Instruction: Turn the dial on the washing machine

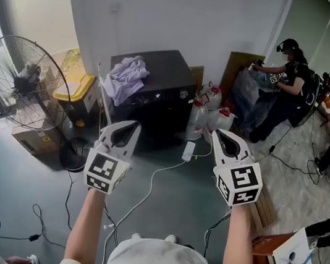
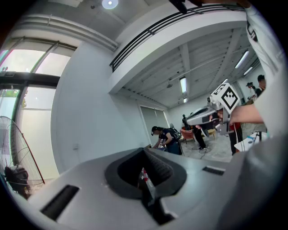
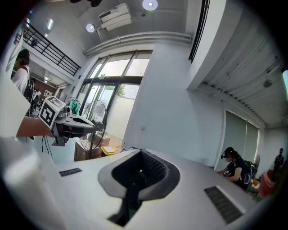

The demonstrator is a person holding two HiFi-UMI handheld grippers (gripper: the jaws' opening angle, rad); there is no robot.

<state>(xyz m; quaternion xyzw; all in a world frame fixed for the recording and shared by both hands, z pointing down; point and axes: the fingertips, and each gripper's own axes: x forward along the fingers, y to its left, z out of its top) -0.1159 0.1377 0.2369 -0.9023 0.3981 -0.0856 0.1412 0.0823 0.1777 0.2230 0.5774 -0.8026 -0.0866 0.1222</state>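
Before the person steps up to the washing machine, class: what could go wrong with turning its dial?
1. A white cable trails over the floor between the person and the washing machine, so tripping seems likely.
2. The left tongs and right tongs are both shut. They would probably slip off the dial unless opened first.
3. The crumpled cloth on top hangs over an edge and may cover the controls.

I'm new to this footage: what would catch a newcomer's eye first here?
The left hand-held gripper and right hand-held gripper are held up in the foreground, both shut and empty. Beyond them a black washing machine stands against the white wall, a pale crumpled cloth on top. A large fan stands at the left; a person works at the far right.
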